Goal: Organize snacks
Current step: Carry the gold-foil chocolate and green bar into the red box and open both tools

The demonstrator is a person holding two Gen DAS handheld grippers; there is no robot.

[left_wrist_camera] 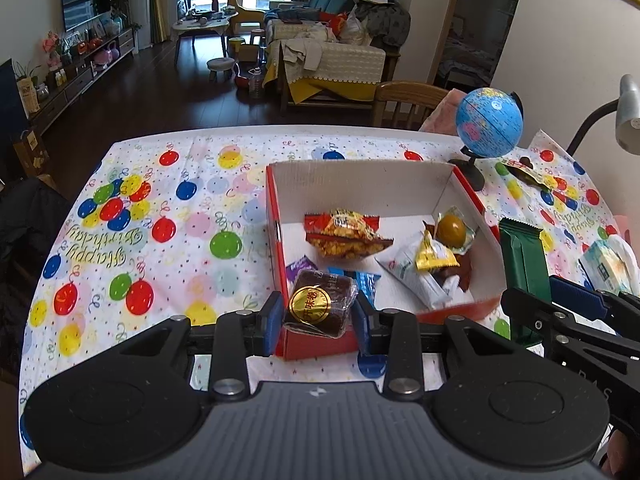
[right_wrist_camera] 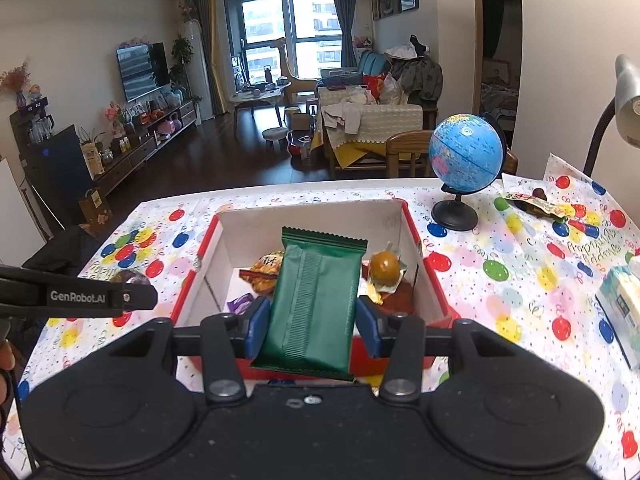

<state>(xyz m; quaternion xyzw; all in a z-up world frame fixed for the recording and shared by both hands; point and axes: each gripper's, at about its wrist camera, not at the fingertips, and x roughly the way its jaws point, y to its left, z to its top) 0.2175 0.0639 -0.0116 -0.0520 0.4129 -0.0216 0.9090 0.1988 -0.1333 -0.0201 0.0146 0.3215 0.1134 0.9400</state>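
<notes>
1. Left gripper (left_wrist_camera: 318, 312) clamps a brown cake roll (left_wrist_camera: 320, 306) in clear wrap, gold sticker facing the camera; it sits over the near left corner of the box, probably about to be dropped in.
2. Right gripper (right_wrist_camera: 308, 320) grasps a green wafer packet (right_wrist_camera: 314, 304) by its long edges, upright over the near wall (a side grip likely keeps the flat wrapper from folding).
3. Red box (left_wrist_camera: 274, 200), white inside, already holds an orange snack bag (left_wrist_camera: 344, 234), a white packet (left_wrist_camera: 416, 276) and a round brown sweet (left_wrist_camera: 451, 230).
4. Balloon-print tabletop (left_wrist_camera: 160, 208): loose wrappers (right_wrist_camera: 536, 204) lie far right, beyond the globe (right_wrist_camera: 466, 156), seemingly uncollected.
</notes>
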